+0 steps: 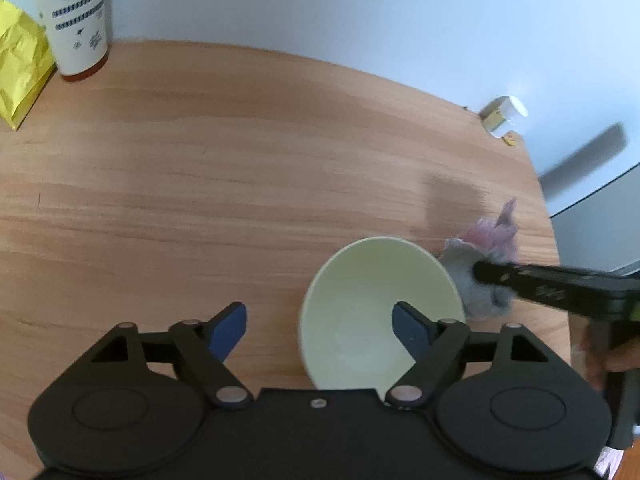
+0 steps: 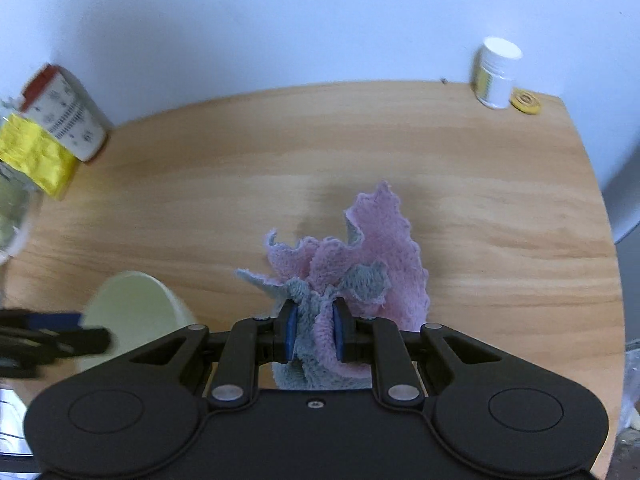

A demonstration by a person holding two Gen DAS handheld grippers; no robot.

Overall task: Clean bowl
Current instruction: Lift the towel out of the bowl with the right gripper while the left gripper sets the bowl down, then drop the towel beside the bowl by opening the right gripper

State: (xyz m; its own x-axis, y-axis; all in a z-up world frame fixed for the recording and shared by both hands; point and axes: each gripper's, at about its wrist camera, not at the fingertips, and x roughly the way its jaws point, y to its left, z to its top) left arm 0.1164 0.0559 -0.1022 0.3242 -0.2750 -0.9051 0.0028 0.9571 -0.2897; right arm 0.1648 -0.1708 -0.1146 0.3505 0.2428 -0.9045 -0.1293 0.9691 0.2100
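Note:
A pale green bowl [image 1: 372, 304] stands on the wooden table [image 1: 200, 180]. My left gripper [image 1: 320, 326] is open, its right finger over the bowl's inside and its left finger outside the rim, over the table. My right gripper [image 2: 314, 334] is shut on a pink and grey cloth [image 2: 360, 256], which bunches up above the jaws. In the left wrist view the right gripper [image 1: 480, 272] holds the cloth [image 1: 486, 268] just right of the bowl's rim. The bowl also shows in the right wrist view [image 2: 136, 312] at lower left, with the left gripper [image 2: 96, 332] at it.
A tall patterned paper cup [image 1: 74, 16] and a yellow bag [image 1: 20, 64] stand at the back left. A small white-capped bottle [image 2: 494, 74] and a yellow round item [image 2: 526, 100] sit at the back right corner. The table's right edge [image 1: 548, 216] is close to the cloth.

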